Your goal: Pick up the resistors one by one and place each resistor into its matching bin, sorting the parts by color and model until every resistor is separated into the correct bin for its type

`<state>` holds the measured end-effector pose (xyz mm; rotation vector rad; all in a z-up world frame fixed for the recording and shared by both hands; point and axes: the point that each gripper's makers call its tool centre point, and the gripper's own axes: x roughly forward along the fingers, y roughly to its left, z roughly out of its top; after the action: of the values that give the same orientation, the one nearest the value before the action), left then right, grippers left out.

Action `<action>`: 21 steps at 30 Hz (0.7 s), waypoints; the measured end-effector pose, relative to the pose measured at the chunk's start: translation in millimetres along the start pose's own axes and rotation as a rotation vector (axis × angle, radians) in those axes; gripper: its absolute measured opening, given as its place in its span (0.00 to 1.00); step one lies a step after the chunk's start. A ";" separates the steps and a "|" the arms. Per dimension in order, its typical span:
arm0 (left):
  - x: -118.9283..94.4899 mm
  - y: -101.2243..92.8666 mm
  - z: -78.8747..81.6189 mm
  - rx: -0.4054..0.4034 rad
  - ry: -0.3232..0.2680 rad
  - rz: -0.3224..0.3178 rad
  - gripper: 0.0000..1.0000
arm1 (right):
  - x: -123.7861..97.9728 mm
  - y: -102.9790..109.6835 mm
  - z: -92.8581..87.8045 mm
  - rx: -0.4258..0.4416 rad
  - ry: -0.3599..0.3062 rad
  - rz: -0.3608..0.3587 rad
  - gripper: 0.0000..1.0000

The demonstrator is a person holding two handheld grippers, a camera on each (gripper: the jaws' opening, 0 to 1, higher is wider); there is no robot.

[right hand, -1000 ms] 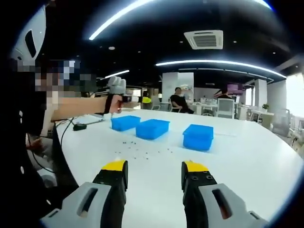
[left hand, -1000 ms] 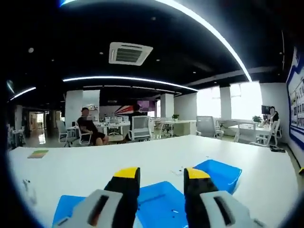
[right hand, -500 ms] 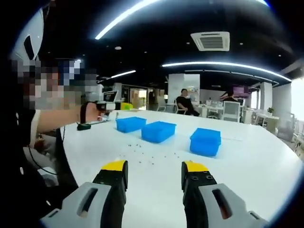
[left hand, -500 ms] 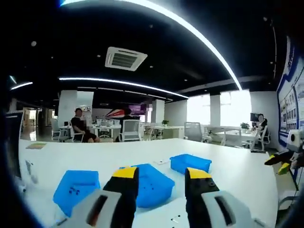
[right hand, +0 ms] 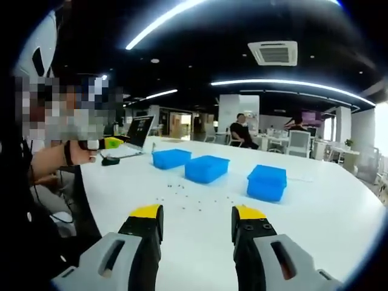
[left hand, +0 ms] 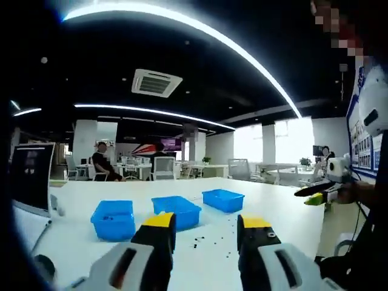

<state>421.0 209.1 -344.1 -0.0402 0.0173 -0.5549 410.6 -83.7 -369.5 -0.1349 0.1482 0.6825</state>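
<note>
Hovering empty with jaws parted, left gripper (left hand: 208, 225) and right gripper (right hand: 197, 217) face three rectangular blue plastic bins (right hand: 207, 168), tiny dark resistors (right hand: 182, 195) scattered across the smooth white table (right hand: 315, 206).

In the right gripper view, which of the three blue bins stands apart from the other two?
The rightmost bin. The left bin and the middle bin sit close together, while a wide stretch of white table separates this one from them.
</note>
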 end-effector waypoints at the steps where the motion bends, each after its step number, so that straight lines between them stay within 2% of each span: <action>1: -6.5 2.1 -3.2 -0.007 0.002 0.010 0.42 | 0.2 0.3 0.0 -0.002 0.001 0.002 0.47; 5: -23.4 9.6 -11.4 -0.024 0.010 0.052 0.40 | 2.0 2.4 -0.5 -0.001 0.003 0.009 0.47; 9: -24.3 8.5 -11.2 -0.016 0.015 0.054 0.40 | 3.7 5.7 0.0 -0.005 0.003 0.020 0.46; 13: -17.0 -1.6 -10.1 0.011 0.036 0.006 0.40 | 2.0 7.5 -0.7 -0.007 0.002 0.025 0.46; 17: -9.0 -7.6 -12.2 0.049 0.079 -0.034 0.39 | -1.2 6.9 -4.6 -0.003 0.007 0.022 0.46; 21: 3.6 -12.9 -15.4 0.069 0.141 -0.107 0.39 | -3.1 6.9 -8.5 0.003 0.012 0.023 0.46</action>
<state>416.9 195.7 -359.0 0.0654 0.1335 -0.6637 403.0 -81.8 -377.8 -0.1351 0.1627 0.7040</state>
